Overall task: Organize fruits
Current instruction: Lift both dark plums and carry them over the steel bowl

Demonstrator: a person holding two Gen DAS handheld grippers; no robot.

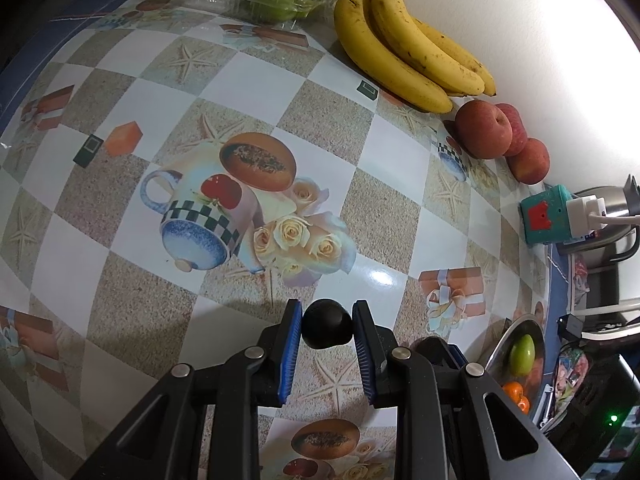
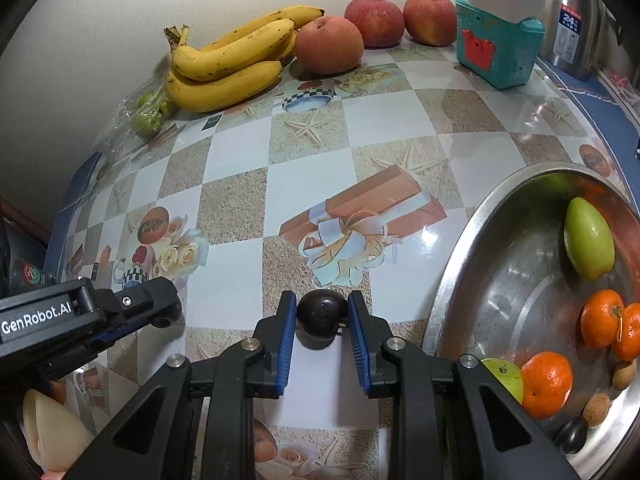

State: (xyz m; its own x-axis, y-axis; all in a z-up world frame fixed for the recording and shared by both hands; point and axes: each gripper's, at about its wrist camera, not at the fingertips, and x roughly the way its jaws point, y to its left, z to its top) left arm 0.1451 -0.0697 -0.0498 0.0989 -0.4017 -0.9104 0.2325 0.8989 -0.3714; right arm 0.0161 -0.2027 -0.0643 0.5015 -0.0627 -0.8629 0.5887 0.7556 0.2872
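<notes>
In our left gripper (image 1: 327, 330) the blue-padded jaws are narrowly parted and closed against a small round black fruit (image 1: 327, 329), held between the pads above the glossy checkered table (image 1: 224, 92). Our right gripper (image 2: 322, 322) does the same with a second small dark glossy fruit (image 2: 322, 314), its jaws pressed against both sides of it just over the table.

From the right wrist view, the round stainless-steel bowl (image 2: 448, 276) sits at three o'clock, just beside the right gripper. Inside it lie a green pear-shaped fruit (image 2: 588, 238), three orange tangerines (image 2: 546, 384), two small brown round fruits (image 2: 596, 410), one more dark fruit (image 2: 573, 434) and a green apple (image 2: 505, 376) partly hidden behind the gripper arm.

At twelve o'clock, against the white wall, three red apples (image 2: 330, 44) stand in a row, the nearest one touching the tip of a bunch of yellow bananas (image 2: 228, 68) at eleven o'clock. Further round at ten o'clock, small green fruits in a clear plastic bag (image 2: 150, 114) lie touching the bananas. A teal box with a white plug (image 2: 498, 46) stands at one o'clock, just beside the apples.

The left gripper appears at nine o'clock in the right wrist view, near the right one.
</notes>
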